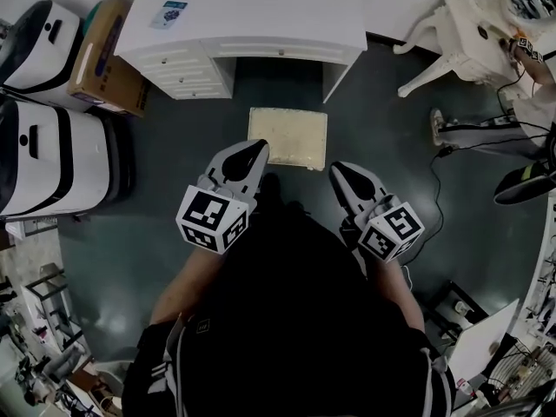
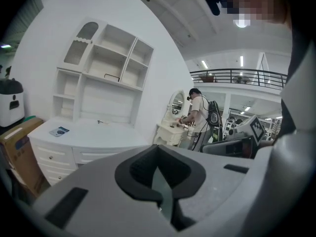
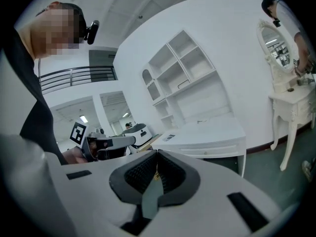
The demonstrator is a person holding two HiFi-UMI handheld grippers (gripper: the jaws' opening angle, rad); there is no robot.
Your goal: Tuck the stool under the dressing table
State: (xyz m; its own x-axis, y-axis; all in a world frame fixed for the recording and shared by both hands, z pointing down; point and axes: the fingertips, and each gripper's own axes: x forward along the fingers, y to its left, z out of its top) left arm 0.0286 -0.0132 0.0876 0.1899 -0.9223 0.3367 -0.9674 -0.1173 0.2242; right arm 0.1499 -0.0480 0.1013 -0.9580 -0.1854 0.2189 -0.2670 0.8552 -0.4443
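The stool, with a cream cushion, stands on the dark floor in front of the white dressing table, just outside its knee gap. My left gripper is shut and empty, its tip over the stool's near left corner. Just off the near right corner is my right gripper, also shut and empty. Whether either one touches the stool I cannot tell. In the left gripper view the shut gripper faces the dressing table and its shelves. The right gripper view shows that shut gripper before the dressing table. The stool is hidden in both.
A cardboard box and two white-and-black machines stand left of the table. An ornate white vanity and cables lie at the right. A person stands at that vanity.
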